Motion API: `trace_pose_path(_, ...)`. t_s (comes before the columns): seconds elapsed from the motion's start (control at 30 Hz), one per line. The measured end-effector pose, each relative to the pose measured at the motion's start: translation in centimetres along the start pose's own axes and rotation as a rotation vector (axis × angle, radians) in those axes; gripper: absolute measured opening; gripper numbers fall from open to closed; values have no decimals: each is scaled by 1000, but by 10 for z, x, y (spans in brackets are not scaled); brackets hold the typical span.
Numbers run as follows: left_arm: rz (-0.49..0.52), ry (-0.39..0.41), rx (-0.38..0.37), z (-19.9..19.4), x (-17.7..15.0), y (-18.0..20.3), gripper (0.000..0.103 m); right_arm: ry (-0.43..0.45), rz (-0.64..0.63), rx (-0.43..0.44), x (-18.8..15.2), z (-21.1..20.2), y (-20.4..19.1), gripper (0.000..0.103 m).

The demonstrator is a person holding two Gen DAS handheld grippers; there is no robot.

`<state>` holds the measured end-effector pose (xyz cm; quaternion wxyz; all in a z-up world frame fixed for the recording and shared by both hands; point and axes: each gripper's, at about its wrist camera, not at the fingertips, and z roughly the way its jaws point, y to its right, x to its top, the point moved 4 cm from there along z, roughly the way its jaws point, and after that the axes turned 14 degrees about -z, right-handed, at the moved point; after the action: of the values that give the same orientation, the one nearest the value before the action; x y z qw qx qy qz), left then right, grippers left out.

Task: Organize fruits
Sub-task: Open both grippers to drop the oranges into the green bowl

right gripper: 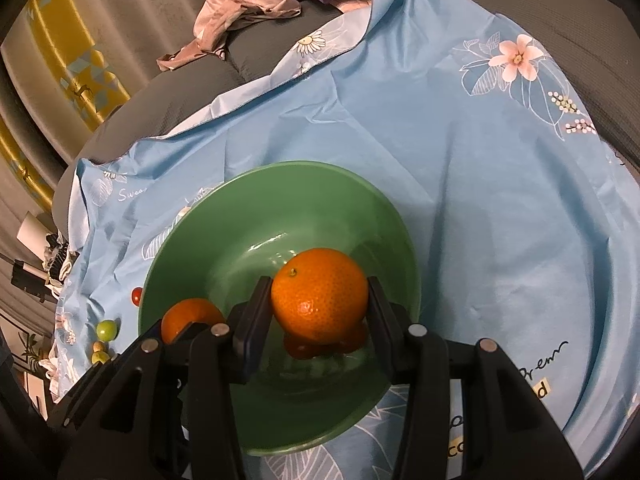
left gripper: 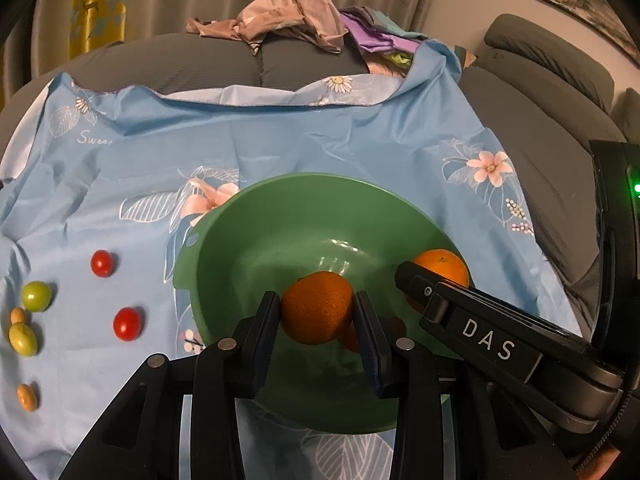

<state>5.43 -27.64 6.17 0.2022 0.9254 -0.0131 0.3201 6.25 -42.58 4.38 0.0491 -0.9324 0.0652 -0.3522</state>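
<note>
Two oranges, both gripped over the green bowl (left gripper: 224, 232) mid-cloth: left gripper (left gripper: 317, 312) clamps one orange (left gripper: 316, 306), right gripper (right gripper: 318, 312) clamps the other orange (right gripper: 320, 300). Firm, waxy, round; grip across the equator, moderate squeeze. Bowl floor beneath the fruit is hidden, reddish shapes unclear. Small fruits (left gripper: 30, 300) at the blue cloth (left gripper: 320, 148)'s left edge.
</note>
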Motion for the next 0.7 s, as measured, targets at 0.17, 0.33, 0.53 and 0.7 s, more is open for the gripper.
trace_pose_path(0.17,-8,-8,0,2,0,-2,37,-5,1,-6,0,1,1,47)
trace_pose_path(0.33,-15,-15,-3,3,-1,-4,37,-13,-2,-14,0,2,1,47)
trace_pose_path(0.53,-27,-9,-36,0,0,-5,37,2,20,2,1,-1,2,48)
trace_pose_path(0.7,-26,2,-49,-13,5,-5,52,80,12,-34,6,-16,1,68)
